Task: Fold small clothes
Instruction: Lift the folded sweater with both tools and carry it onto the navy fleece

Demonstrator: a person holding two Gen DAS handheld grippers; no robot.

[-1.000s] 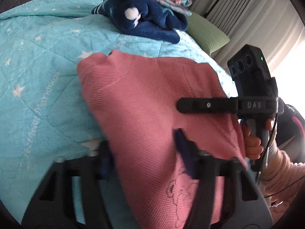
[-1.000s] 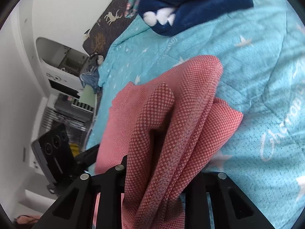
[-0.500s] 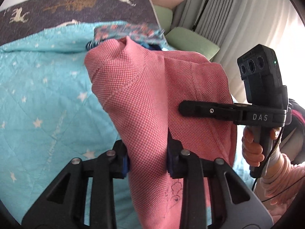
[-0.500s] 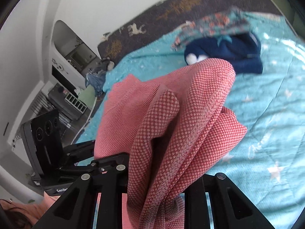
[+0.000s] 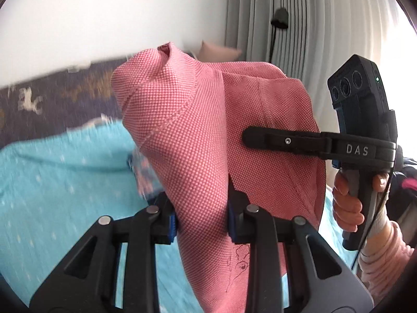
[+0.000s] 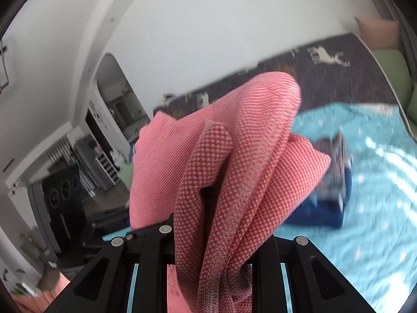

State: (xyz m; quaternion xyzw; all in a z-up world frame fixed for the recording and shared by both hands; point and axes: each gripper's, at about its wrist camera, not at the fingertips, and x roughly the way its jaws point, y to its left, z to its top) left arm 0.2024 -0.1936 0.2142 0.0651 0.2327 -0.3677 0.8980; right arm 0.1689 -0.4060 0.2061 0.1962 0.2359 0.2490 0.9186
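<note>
A small pink knit garment [image 5: 198, 130] hangs in the air above the bed, bunched between both grippers. My left gripper [image 5: 200, 216] is shut on a thick fold of it, blue pads pressing each side. In the left wrist view my right gripper [image 5: 260, 137] reaches in from the right, clamped on the garment's other edge, with a hand [image 5: 346, 200] on its handle. In the right wrist view the pink garment [image 6: 234, 161] fills the middle, pinched in my right gripper [image 6: 213, 237]; the left gripper's camera housing [image 6: 62, 198] shows at the left.
A turquoise star-print quilt [image 5: 52, 182] covers the bed below. Folded navy and floral clothes [image 6: 328, 190] lie on it, partly behind the garment. A dark deer-print headboard [image 6: 338, 65], green pillow [image 6: 391, 65] and grey curtains [image 5: 286, 26] stand beyond.
Both grippers rose together, lifting the pink garment off the quilt. The left gripper's jaws closed onto the fabric. The views tilted up toward the wall and curtains.
</note>
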